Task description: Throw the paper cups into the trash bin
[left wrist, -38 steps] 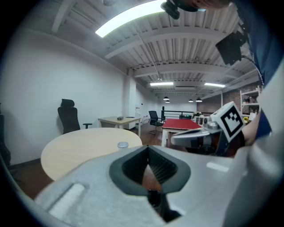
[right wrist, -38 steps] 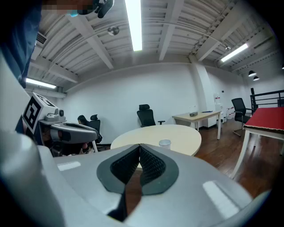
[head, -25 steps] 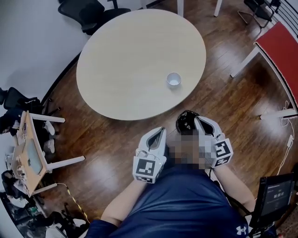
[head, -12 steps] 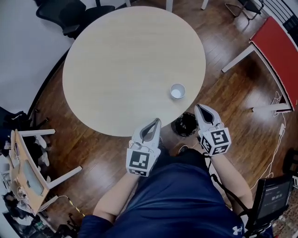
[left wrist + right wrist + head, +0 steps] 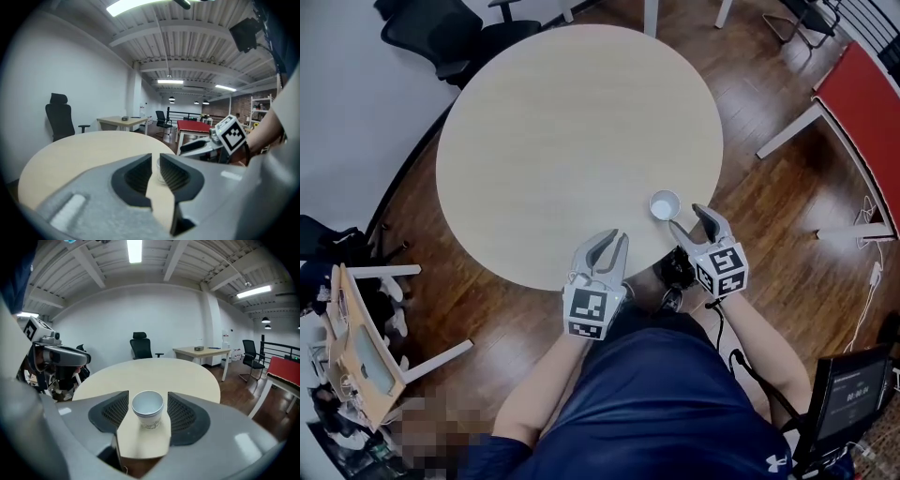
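Observation:
A white paper cup (image 5: 664, 204) stands upright near the round beige table's (image 5: 553, 131) near right edge. My right gripper (image 5: 689, 219) is just short of it at the table edge, jaws opening. In the right gripper view the cup (image 5: 148, 409) stands between the spread pads (image 5: 186, 414) of the right gripper (image 5: 147, 399), with a gap on each side. My left gripper (image 5: 607, 241) hovers over the table edge to the cup's left, its jaws only a narrow slit apart and empty (image 5: 155, 161). A dark trash bin (image 5: 677, 270) sits on the floor, half hidden under the table and right gripper.
Black office chairs (image 5: 441, 33) stand behind the table. A red table (image 5: 862, 103) is at the right, a small wooden desk (image 5: 356, 328) at the left, a monitor (image 5: 851, 394) at the lower right. Wooden floor surrounds the table.
Both grippers have moved forward from near my body to the table's near edge. The right jaws, shut before, now stand apart in front of the cup.

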Motion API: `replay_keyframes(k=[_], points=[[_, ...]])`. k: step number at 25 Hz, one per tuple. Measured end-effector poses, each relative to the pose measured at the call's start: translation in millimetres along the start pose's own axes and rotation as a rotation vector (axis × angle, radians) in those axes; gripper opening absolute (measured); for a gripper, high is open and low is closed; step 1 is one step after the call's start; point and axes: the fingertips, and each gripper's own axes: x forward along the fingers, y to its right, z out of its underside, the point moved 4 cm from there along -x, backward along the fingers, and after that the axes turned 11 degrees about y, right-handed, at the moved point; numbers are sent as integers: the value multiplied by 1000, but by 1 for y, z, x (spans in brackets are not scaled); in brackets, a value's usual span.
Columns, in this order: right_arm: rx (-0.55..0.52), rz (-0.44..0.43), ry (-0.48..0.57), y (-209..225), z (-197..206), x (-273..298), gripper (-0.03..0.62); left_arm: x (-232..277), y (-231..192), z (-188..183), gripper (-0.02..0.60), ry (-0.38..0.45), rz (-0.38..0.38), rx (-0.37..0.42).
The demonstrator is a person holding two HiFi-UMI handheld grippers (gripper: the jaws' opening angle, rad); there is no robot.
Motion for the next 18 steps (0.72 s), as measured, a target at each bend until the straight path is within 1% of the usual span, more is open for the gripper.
replay_keyframes(k=[2,5,7,11,13,16,18], points=[[24,7,-19,5,7,11,264,-1,0,6,70,-25,-4,-4],[73,17,-27,14,9,24,261,-6,3,10,74,-35,-15,-13],[101,21,-48,19,8,34,235,-10,1,9,72,-29,-26,-17],[103,12,-161,24,15,53,225,-16,-4,5,68,-9,-54,-23],[107,14,-200,26,18,57,225,-18,-4,3,66,-3,-62,-24],[131,20,-189,29,17,56,221,-21,-4,3,63,-1,-70,-30],[150,13,-127,29,10,49,219,-24,-5,3,61,-2,-75,-36]])
